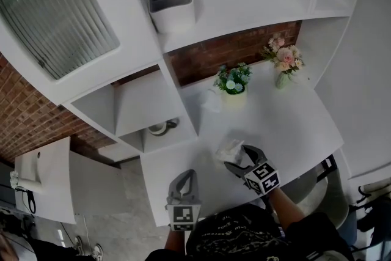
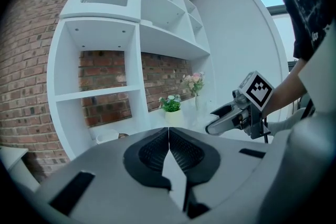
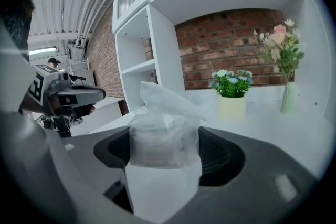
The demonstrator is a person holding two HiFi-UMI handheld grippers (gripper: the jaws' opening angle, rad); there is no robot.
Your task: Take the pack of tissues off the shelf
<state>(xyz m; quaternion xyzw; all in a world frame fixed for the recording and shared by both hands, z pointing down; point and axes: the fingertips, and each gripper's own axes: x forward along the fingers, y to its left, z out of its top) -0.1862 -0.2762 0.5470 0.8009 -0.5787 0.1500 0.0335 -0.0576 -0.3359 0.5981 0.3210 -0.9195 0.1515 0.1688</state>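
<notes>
white shelf unit with desktop (image 1: 293,125): brick wall behind | grey right gripper (image 1: 237,158): jaws clamped on the sides of a small soft pack of white tissues in clear crinkly plastic (image 3: 164,139) | grey left gripper (image 1: 188,175): jaws together, empty, just beside | pack: off the shelves, over the desktop's front part, upright, one tissue tuft sticking out on top

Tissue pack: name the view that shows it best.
Right gripper view: the pack fills the centre, clamped in the right gripper, its clear wrap plain. The head view shows it as a small white lump at that gripper's tip. The left gripper view shows that gripper side-on; the pack cannot be made out there.
</notes>
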